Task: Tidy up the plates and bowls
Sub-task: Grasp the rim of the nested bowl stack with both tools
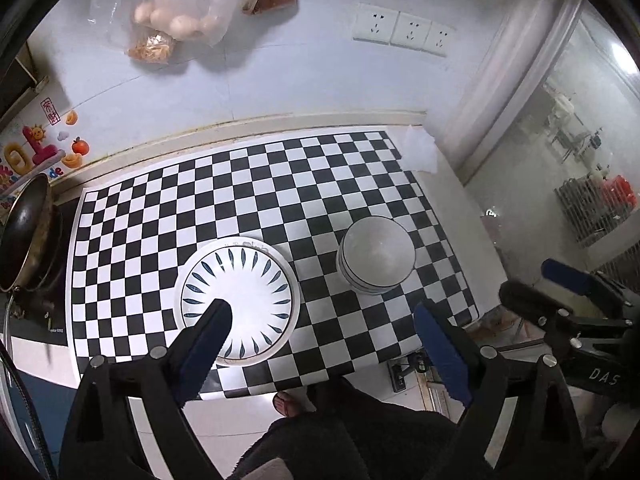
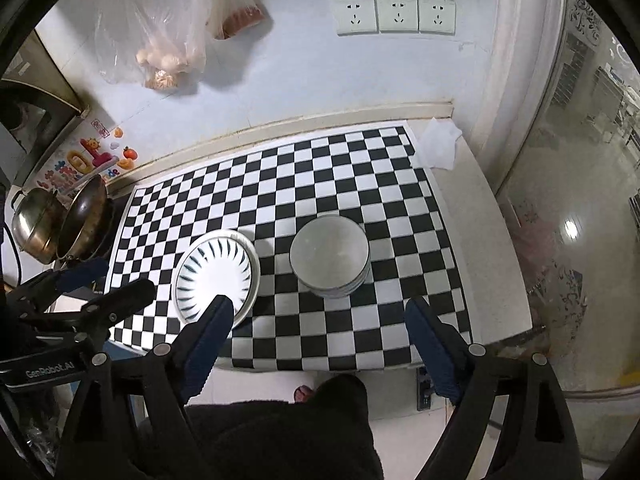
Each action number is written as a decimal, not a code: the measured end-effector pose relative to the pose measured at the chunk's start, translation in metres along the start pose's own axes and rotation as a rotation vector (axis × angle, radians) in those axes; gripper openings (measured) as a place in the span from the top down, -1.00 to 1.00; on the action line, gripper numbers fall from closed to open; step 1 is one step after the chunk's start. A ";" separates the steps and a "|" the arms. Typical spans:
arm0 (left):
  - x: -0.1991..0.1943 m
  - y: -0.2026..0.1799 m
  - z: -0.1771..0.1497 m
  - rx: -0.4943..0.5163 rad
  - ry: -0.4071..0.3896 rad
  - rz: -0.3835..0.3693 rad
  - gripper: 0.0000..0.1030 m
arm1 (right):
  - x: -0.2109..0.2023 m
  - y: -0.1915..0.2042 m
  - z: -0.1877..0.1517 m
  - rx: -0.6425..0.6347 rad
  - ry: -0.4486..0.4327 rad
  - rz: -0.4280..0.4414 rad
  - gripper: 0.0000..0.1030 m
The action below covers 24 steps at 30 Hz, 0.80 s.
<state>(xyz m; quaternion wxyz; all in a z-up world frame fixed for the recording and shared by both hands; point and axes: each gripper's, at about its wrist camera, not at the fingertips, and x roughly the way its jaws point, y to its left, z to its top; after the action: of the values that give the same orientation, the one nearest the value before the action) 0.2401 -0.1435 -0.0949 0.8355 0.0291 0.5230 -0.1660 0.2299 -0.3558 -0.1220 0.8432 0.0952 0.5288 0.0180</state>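
A stack of white plates with blue leaf marks sits on the checkered mat, left of a stack of white bowls. My left gripper is open and empty, held above the mat's front edge between the two stacks. In the right wrist view the plates and bowls stand side by side. My right gripper is open and empty above the front of the mat. It also shows in the left wrist view at the right.
A wok stands on the stove at the left; a metal pot is beside it. Plastic bags of eggs hang on the wall. White paper lies at the counter's back right corner. The counter drops off at front and right.
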 end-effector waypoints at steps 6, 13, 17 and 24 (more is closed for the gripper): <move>0.055 0.009 0.020 -0.035 0.050 -0.017 -0.81 | 0.032 -0.025 0.011 0.057 -0.023 -0.029 -0.74; 0.165 0.020 0.048 -0.082 0.230 -0.027 -0.80 | 0.133 -0.076 0.018 0.219 0.136 0.065 -0.71; 0.216 0.018 0.053 -0.101 0.345 -0.086 -0.76 | 0.192 -0.099 0.016 0.275 0.222 0.093 -0.64; 0.285 0.011 0.055 -0.144 0.506 -0.179 -0.74 | 0.267 -0.121 0.011 0.359 0.337 0.206 -0.46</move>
<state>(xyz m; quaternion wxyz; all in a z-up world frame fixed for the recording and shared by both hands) 0.4046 -0.2153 -0.3234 0.6602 -0.0360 0.7261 -0.1890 0.3493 -0.4409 -0.3762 0.7066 0.2921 0.6440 0.0253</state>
